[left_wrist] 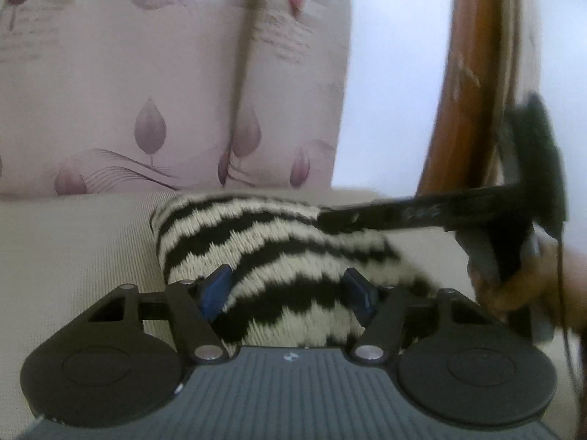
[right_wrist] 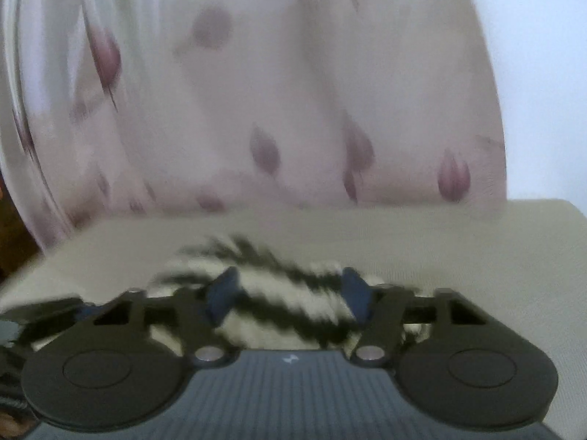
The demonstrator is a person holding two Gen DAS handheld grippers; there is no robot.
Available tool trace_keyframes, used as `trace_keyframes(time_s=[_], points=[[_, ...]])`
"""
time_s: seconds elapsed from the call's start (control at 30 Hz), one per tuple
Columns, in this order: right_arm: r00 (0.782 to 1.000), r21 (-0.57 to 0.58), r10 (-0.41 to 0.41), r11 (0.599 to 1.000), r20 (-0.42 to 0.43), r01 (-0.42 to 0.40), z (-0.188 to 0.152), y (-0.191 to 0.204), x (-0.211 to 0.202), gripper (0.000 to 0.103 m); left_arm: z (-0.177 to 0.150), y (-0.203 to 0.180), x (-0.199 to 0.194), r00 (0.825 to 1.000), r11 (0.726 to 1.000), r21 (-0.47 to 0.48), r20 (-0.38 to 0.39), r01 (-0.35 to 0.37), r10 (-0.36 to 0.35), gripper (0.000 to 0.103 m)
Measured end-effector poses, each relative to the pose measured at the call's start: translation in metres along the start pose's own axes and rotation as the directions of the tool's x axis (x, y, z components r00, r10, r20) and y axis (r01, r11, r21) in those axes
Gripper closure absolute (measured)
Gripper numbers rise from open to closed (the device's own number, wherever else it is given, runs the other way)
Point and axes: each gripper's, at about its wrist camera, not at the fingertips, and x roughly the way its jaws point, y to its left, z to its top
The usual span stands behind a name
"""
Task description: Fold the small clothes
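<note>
Left gripper (left_wrist: 290, 289): jaws standing partly apart, blue pads (left_wrist: 216, 289) on either side of a bunched knit garment (left_wrist: 256, 242); whether the pads press the fabric, impossible to tell. Right gripper (right_wrist: 290, 293): likewise partly apart, the same striped knit between its pads, contact unclear through the blur. Two grippers in all, the right one also seen side-on in the left wrist view (left_wrist: 440, 212), its finger reaching across to the garment's far right edge, a hand (left_wrist: 521, 286) wrapped around its grip.

One beige cushioned seat (left_wrist: 73, 249) beneath everything. Two upright cushions (left_wrist: 110, 91) behind it, pale pink with purple bud prints, standing side by side with a seam-like gap between. One orange-brown wooden frame (left_wrist: 462, 91) rising at the right of the left wrist view.

One garment only: black and cream zigzag stripes, lying on the seat just ahead of both grippers, bunched into a rounded mound. Long axis running roughly left to right across the left wrist view; stripes slanting diagonally.
</note>
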Motion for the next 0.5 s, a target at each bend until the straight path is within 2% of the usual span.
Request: trace_keyframes(time_s=[0.07, 0.1, 0.17, 0.23, 0.33, 0.43, 0.5], points=[[0.996, -0.059, -0.038, 0.998, -0.075, 0.033, -0.02, -0.003, 0.01, 0.052, -0.005, -0.002, 0.002, 1.0, 1.0, 0.027, -0.011, 0.003, -0.002, 0.038], [0.997, -0.073, -0.044, 0.997, -0.066, 0.039, -0.031, -0.006, 0.006, 0.052, -0.006, 0.0, 0.001, 1.0, 1.0, 0.004, -0.007, 0.017, -0.017, 0.037], [0.997, -0.054, -0.067, 0.996, -0.043, 0.065, -0.048, -0.015, -0.007, 0.052, -0.009, 0.003, 0.0, 0.999, 0.998, -0.03, 0.005, 0.054, -0.054, 0.028], [0.998, -0.004, -0.051, 0.999, -0.026, 0.051, -0.058, -0.023, -0.013, 0.052, -0.013, -0.004, 0.002, 0.998, 0.997, 0.024, 0.016, 0.066, -0.067, 0.019], [0.999, 0.039, -0.025, 0.999, -0.041, 0.026, -0.046, -0.029, -0.015, 0.051, -0.016, -0.01, 0.002, 0.997, 0.995, 0.065, 0.025, 0.076, -0.078, 0.011], [1.0, 0.037, -0.013, 0.999, 0.006, 0.013, -0.018, -0.024, -0.026, 0.05, -0.019, -0.003, 0.001, 0.993, 0.994, 0.012, 0.043, 0.112, -0.113, 0.011], [0.998, 0.013, 0.041, 0.999, 0.044, -0.042, 0.004, -0.016, -0.03, 0.048, -0.02, 0.001, 0.0, 0.99, 0.991, -0.017, 0.052, 0.135, -0.134, 0.011]])
